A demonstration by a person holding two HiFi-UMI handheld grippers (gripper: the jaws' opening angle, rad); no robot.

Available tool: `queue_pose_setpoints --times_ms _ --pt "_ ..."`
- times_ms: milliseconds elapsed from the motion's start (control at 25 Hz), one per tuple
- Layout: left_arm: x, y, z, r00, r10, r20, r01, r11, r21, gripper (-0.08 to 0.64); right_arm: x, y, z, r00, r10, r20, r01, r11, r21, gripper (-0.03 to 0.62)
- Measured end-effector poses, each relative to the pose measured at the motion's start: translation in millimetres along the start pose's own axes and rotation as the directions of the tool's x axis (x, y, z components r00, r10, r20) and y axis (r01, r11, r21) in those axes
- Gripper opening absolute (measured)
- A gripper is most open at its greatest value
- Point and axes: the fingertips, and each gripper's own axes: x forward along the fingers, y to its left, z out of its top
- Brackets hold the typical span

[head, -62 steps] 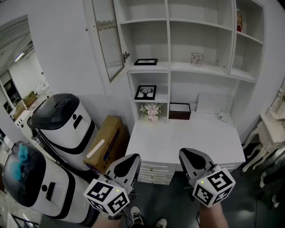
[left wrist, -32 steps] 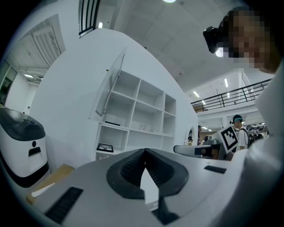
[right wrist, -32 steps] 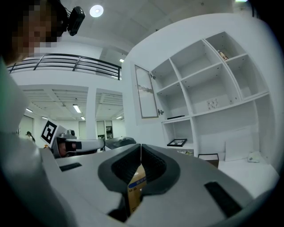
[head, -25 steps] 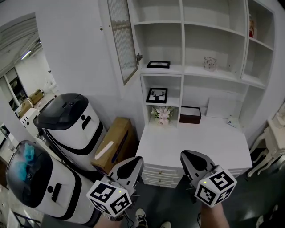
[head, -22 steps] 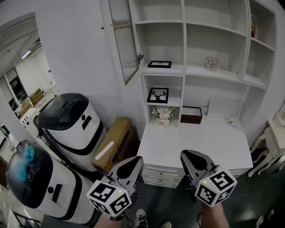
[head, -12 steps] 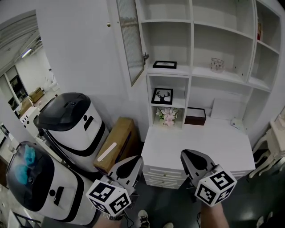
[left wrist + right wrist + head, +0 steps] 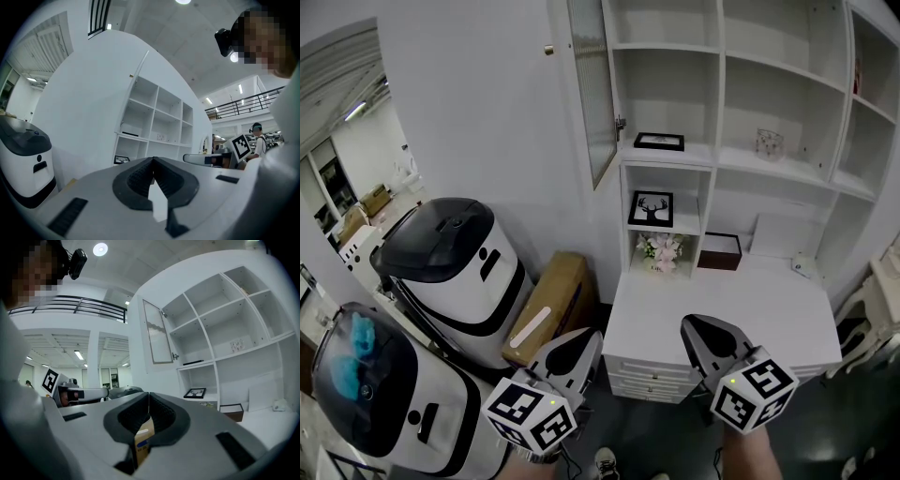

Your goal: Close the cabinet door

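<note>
Item: cabinet door (image 7: 592,84), glazed panel in a white frame.
Location: at 12 o'clock from both claws in the head view, high on the left edge of the white shelf unit (image 7: 717,89) and well above the tabletop (image 7: 722,309). It stands swung out from the unit, seen nearly edge-on.
Fitting: a small metal piece (image 7: 620,123) low on the door's edge beside the shelves. Whether it is a knob or a hinge cannot be told.
Left claw (image 7: 581,336): clenched, nothing between the jaws, low at 7 o'clock in the head view, well apart from the door.
Right claw (image 7: 694,328): clenched and empty, low at 5 o'clock, also well apart from the door.
Step in hand: approach, by judgement. Nothing touches the door, so the closing is not yet begun.
Method advised: raise one clenched claw to the door's free edge and set its tip on the white frame, not the glass. Push steadily toward 1 o'clock until the door meets the unit. No grasp seems needed.
Hazards: two white-and-black machines (image 7: 455,262) at 9 o'clock and a cardboard box (image 7: 546,309) leaning near the tabletop crowd the left side. The black picture frame (image 7: 659,142) sits on the shelf behind the door, so check that it clears.
</note>
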Motion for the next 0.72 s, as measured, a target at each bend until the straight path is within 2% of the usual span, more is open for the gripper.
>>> queue_pose_setpoints --times_ms 720 --pt "6 85 4 0.999 0.006 -0.033 -0.006 1.0 -0.008 0.006 95 22 -5 1.0 0.026 -0.006 -0.026 1.0 0.006 0.005"
